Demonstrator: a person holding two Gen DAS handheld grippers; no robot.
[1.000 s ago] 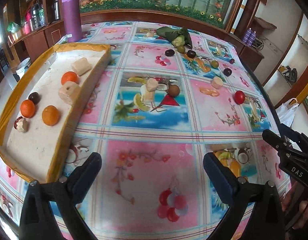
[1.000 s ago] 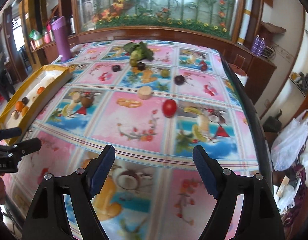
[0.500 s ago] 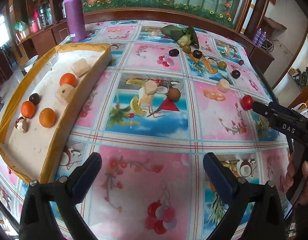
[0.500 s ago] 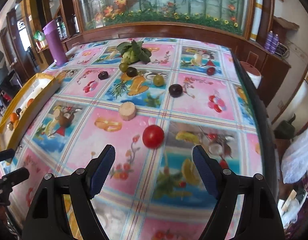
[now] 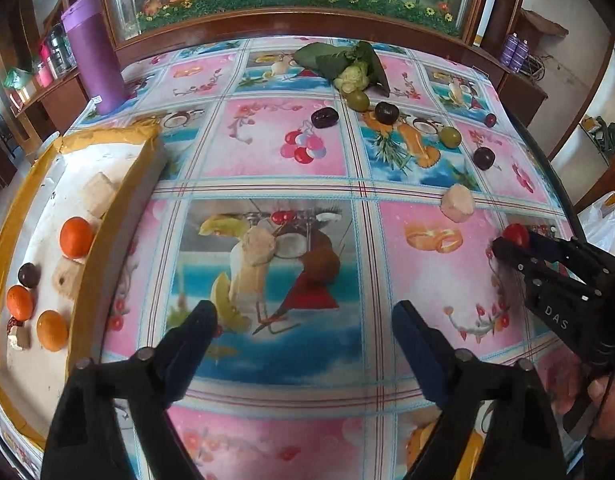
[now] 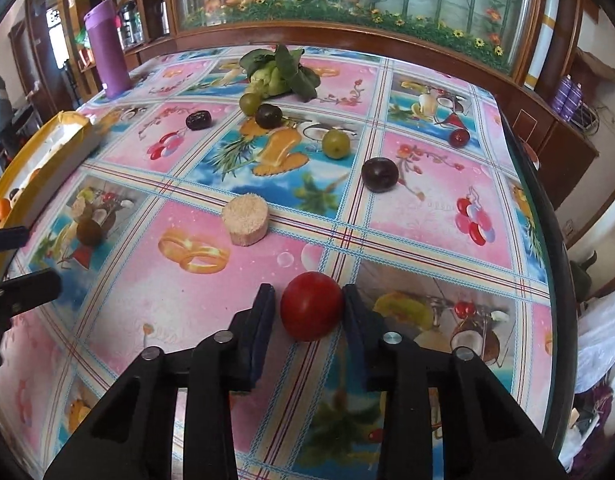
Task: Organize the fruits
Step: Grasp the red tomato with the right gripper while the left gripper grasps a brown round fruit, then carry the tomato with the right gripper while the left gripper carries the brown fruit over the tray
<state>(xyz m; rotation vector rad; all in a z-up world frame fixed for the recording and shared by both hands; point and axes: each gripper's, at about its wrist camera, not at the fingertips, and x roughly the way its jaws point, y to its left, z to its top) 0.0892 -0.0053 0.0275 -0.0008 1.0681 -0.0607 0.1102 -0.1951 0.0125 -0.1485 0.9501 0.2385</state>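
The right hand-held gripper (image 6: 309, 312) is clenched on the red tomato (image 6: 311, 311), which sits on the tabletop (image 6: 427, 208) near its right edge, one pad pressing each side. To do this well, I'd lift straight up with a steady squeeze so the round fruit doesn't roll out, then carry it to the yellow tray (image 5: 119, 200) at the left, where oranges (image 5: 76, 237) lie. The left hand-held gripper (image 5: 303, 332) hangs over the cloth, jaws closing on nothing.
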